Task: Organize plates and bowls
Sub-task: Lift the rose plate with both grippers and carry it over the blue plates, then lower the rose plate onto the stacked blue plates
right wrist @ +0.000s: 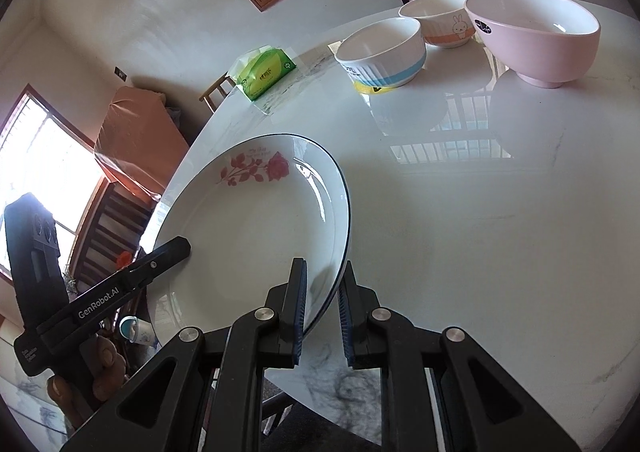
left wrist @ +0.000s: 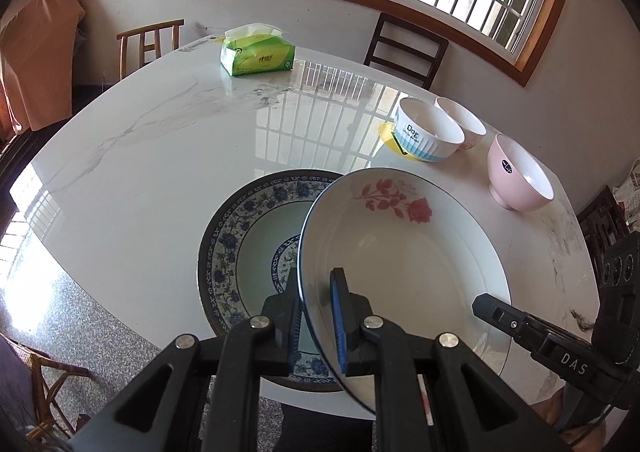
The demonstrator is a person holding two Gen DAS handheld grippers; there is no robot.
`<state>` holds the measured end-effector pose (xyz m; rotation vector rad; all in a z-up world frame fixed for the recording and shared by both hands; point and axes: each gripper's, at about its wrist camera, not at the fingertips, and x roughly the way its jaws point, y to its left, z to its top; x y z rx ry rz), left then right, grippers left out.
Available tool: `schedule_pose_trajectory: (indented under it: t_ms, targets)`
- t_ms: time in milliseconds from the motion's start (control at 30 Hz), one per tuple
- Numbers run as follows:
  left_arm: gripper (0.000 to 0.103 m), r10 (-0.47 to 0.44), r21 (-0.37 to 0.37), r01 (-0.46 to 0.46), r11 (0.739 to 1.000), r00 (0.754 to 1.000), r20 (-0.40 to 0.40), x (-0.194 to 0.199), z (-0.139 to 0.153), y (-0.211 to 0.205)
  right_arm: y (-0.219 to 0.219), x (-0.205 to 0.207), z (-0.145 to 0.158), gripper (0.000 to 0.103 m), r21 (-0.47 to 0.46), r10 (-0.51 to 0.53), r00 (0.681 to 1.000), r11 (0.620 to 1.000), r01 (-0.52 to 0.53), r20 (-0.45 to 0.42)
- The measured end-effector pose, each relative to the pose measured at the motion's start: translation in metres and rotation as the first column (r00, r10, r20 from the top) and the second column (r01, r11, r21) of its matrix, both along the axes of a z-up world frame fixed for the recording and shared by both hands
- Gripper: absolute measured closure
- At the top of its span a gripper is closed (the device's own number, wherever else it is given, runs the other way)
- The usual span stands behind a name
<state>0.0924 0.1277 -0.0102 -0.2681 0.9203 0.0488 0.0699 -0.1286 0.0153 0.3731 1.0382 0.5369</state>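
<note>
A white plate with a red rose print (left wrist: 404, 248) is held tilted over a blue-patterned plate (left wrist: 244, 236) that lies on the white marble table (left wrist: 160, 156). My left gripper (left wrist: 316, 316) is shut on the rose plate's near left rim. My right gripper (right wrist: 322, 308) is shut on the same plate (right wrist: 256, 224) at its right rim; it also shows in the left wrist view (left wrist: 532, 336). A blue-striped white bowl (left wrist: 428, 132), a rabbit-print bowl (left wrist: 464, 120) and a pink bowl (left wrist: 520, 180) stand at the far right.
A green tissue pack (left wrist: 258, 52) lies at the table's far side. Chairs (left wrist: 404, 48) stand around the table under a barred window. A yellow sticker (left wrist: 390, 136) lies under the striped bowl.
</note>
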Motion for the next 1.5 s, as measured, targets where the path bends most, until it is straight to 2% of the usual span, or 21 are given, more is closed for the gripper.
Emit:
schedule_pose_trajectory:
  t_ms: [633,1500]
  targets:
    - [0.089,0.047,-0.015,-0.048,0.999,0.999,-0.025,0.004,-0.015,0.032,0.044,0.012,-0.012,0.087,-0.048,0.065,0.998,0.997,-0.066,-0.020]
    - [0.089,0.070,-0.017,-0.071,0.997,0.996,-0.051,0.013,-0.028,0.045,0.059,0.017,-0.018,0.087,-0.077,0.088,0.996,0.993,-0.090,-0.031]
